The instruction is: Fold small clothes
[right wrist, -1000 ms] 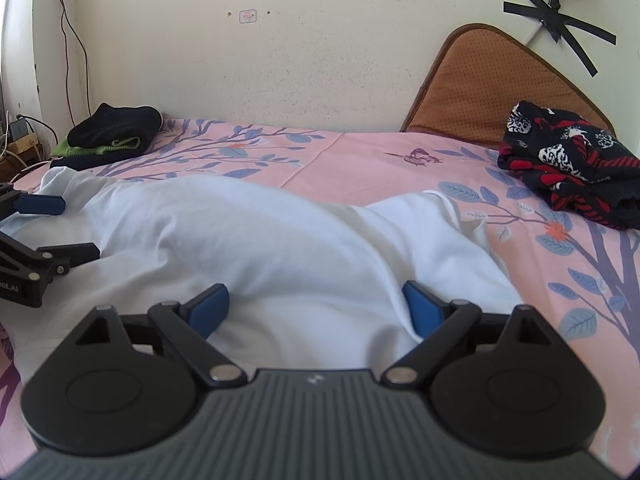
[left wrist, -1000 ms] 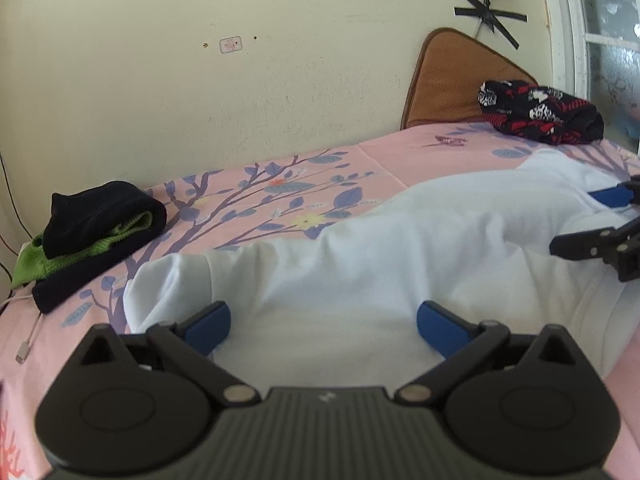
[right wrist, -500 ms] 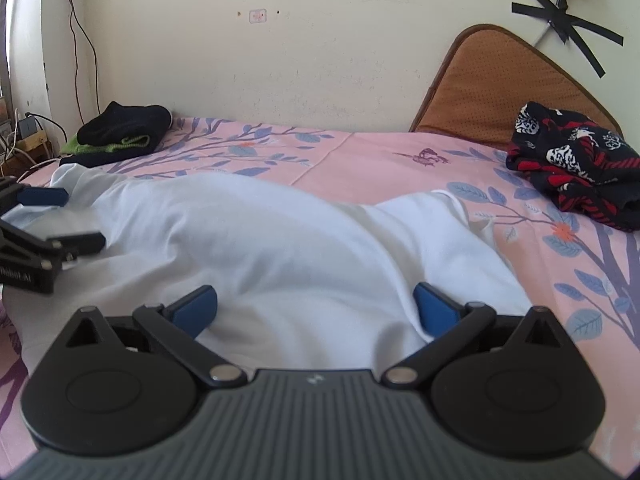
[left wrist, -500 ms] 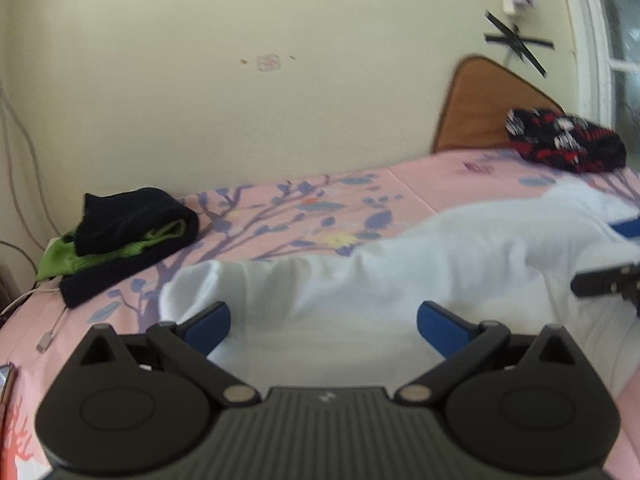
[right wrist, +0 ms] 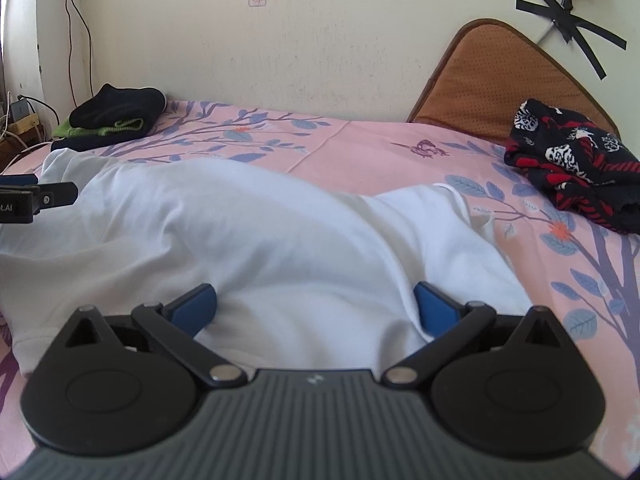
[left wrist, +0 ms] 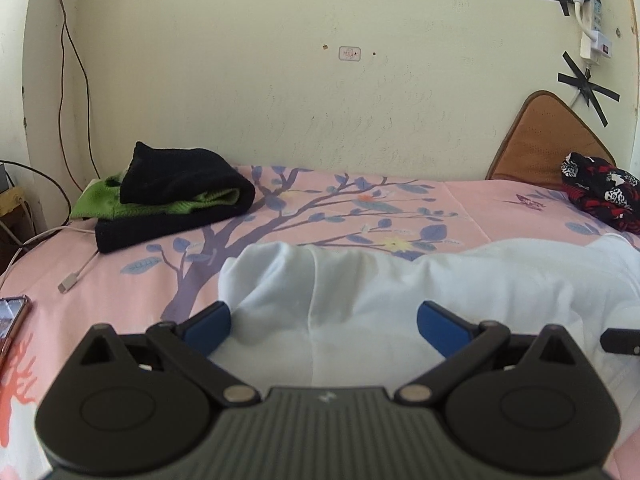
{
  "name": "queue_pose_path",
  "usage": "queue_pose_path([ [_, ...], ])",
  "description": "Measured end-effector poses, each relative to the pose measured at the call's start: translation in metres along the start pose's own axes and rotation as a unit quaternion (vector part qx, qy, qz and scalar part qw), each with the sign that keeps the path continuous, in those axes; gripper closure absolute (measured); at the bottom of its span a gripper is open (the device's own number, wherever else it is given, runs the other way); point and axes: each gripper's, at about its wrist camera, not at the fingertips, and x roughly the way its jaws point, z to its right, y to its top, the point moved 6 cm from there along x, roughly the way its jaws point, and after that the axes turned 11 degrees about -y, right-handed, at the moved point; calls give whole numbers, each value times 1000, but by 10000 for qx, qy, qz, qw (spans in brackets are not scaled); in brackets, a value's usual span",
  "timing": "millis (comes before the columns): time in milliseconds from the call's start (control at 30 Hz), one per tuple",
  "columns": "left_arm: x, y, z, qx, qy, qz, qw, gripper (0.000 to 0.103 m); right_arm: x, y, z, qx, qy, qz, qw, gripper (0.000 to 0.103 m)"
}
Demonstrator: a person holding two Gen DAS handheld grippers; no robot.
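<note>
A white garment [left wrist: 400,300] [right wrist: 260,240] lies rumpled across the pink bedsheet [left wrist: 360,216] [right wrist: 360,140]. Over its left end my left gripper [left wrist: 324,320] is open, the blue pads wide apart and cloth lying loose between them. My right gripper [right wrist: 314,308] is open over the garment's right part, a fold of white cloth bulging between its pads. In the right wrist view the left gripper [right wrist: 36,196] shows at the left edge. At the right edge of the left wrist view, a black finger [left wrist: 622,341] of the right gripper shows.
A folded black and green pile [left wrist: 172,196] [right wrist: 116,116] sits at the bed's far left. A black, red and white patterned garment [left wrist: 600,192] [right wrist: 572,164] lies far right before a brown cushion [right wrist: 500,80]. A white cable [left wrist: 76,276] and a phone [left wrist: 12,320] lie at left.
The left gripper rolled level and shifted toward the garment's left end; the black and green pile now sits nearer the centre of its view. The right gripper's jaws widened slightly and it stayed put.
</note>
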Motion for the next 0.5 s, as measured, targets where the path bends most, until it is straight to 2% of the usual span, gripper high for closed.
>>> queue_pose_path([
  [100,2,-1,-1,-41,-20,-85,10000,0,-6,-2,-2,-81,-205,151,9996,0],
  [200,6,-2,-1,-56,-41,-211,9998,0,-13,-2,-5,-238,-621,403,9970,0],
  [267,8,-3,-1,-52,-41,-284,9996,0,-13,-2,-5,-308,-791,470,9953,9],
  [300,9,-3,-1,-56,-35,-331,9994,0,-13,-2,-4,-306,-782,474,9953,17],
  [367,15,-4,-1,-84,-11,-492,9988,0,-9,-1,1,-189,-668,379,9969,24],
  [500,18,-5,-2,-106,-19,-602,9981,0,-6,0,9,194,-440,210,9986,25],
])
